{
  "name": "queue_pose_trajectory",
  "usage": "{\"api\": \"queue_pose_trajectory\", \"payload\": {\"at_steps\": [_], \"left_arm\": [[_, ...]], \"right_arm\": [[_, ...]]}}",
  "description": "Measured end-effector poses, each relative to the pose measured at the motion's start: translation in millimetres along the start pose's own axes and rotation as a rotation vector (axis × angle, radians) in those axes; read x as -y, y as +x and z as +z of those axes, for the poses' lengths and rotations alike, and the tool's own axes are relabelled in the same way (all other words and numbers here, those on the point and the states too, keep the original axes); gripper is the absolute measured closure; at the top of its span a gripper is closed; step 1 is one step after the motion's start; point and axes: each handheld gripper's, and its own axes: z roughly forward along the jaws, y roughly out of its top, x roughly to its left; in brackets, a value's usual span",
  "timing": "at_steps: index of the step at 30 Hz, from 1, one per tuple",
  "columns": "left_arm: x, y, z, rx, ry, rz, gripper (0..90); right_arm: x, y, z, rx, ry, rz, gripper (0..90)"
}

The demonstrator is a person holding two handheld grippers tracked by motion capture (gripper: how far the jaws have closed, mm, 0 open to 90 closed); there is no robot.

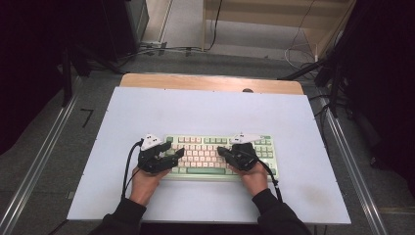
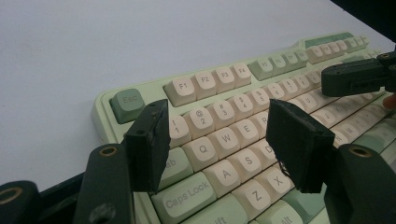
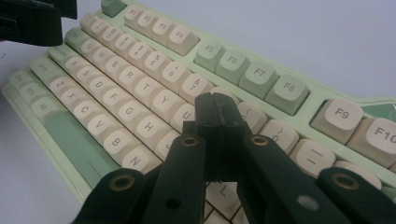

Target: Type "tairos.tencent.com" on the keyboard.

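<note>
The keyboard [image 1: 220, 155] lies near the table's near edge. The right gripper [image 3: 216, 116] has its jaws pressed together over the middle keys, probably to press one like a fingertip; the left gripper [image 2: 219, 140] hovers with jaws spread above the left keys.

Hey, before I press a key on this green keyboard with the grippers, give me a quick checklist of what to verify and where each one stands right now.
1. Pale green keyboard with cream keycaps lies flat on the white table top: ok.
2. Right gripper has its jaws closed together into one tip for pressing: ok.
3. Right gripper sits over the middle letter keys, near the cream U key: ok. Whether it touches a key: cannot tell.
4. Left gripper has its jaws closed for pressing: not ok, they stand apart above the Q, W and A keys.
5. The two grippers are apart from each other over the keyboard: ok.
</note>
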Motion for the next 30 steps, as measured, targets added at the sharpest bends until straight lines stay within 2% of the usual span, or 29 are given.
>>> {"api": "queue_pose_trajectory", "payload": {"at_steps": [17,19,21,23,26,30], "left_arm": [[0.1,0.6,-0.1,-0.003,0.000,-0.003,40.6],[0.1,0.6,0.0,-0.003,0.000,-0.003,40.7],[0.1,0.5,0.2,-0.003,0.000,-0.002,40.7],[0.1,0.4,0.1,-0.004,0.000,0.000,40.7],[0.2,0.2,0.2,-0.007,-0.002,0.001,40.4],[0.1,0.1,-0.1,-0.010,-0.003,0.001,40.5]], "right_arm": [[-1.7,1.3,4.7,0.007,0.042,-0.007,87.8],[-2.1,1.9,1.8,0.004,0.030,-0.007,87.6],[-2.9,1.2,-2.0,-0.008,0.014,0.006,81.3],[-3.6,-0.4,-6.4,-0.018,0.001,0.016,71.2],[-4.4,-2.6,-15.5,-0.013,-0.024,0.023,50.4],[-2.6,-8.1,-25.7,0.001,-0.045,0.035,38.4]]}}
